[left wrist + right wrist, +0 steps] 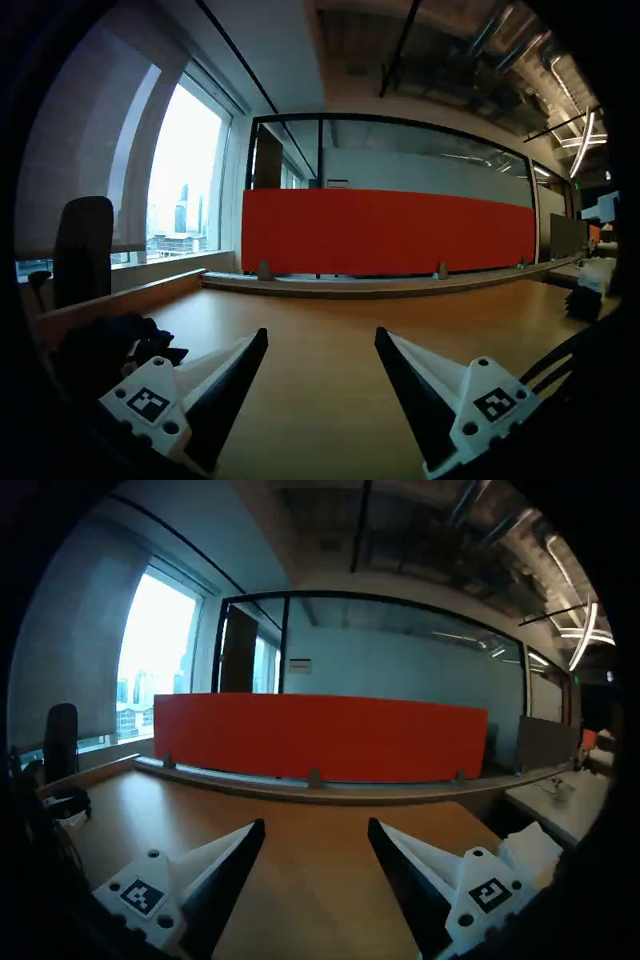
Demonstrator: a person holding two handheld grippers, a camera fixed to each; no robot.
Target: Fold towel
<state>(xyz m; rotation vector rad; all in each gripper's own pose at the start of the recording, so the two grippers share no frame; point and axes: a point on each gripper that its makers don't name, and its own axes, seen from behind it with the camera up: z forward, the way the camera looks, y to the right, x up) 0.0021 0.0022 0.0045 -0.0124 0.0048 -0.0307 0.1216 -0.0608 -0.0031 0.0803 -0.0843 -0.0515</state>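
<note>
In the left gripper view, my left gripper (pixel 320 332) stands open over a bare wooden desk (pixel 320 320), with nothing between its fingers. My right gripper (pixel 316 822) is open too, above the same kind of desk top (pixel 320 832), and holds nothing. A white rumpled bundle (pixel 532 844), possibly a towel, lies at the desk's right edge just past the right finger. In the left gripper view, a stack of white and dark folded cloth (pixel 594 288) sits far to the right on the desk.
A red partition (pixel 388 232) runs along the desk's far edge (pixel 320 736). A dark heap (pixel 112 344) lies by my left finger, with a black chair (pixel 84 248) and a window behind it. A second desk (pixel 560 796) stands to the right.
</note>
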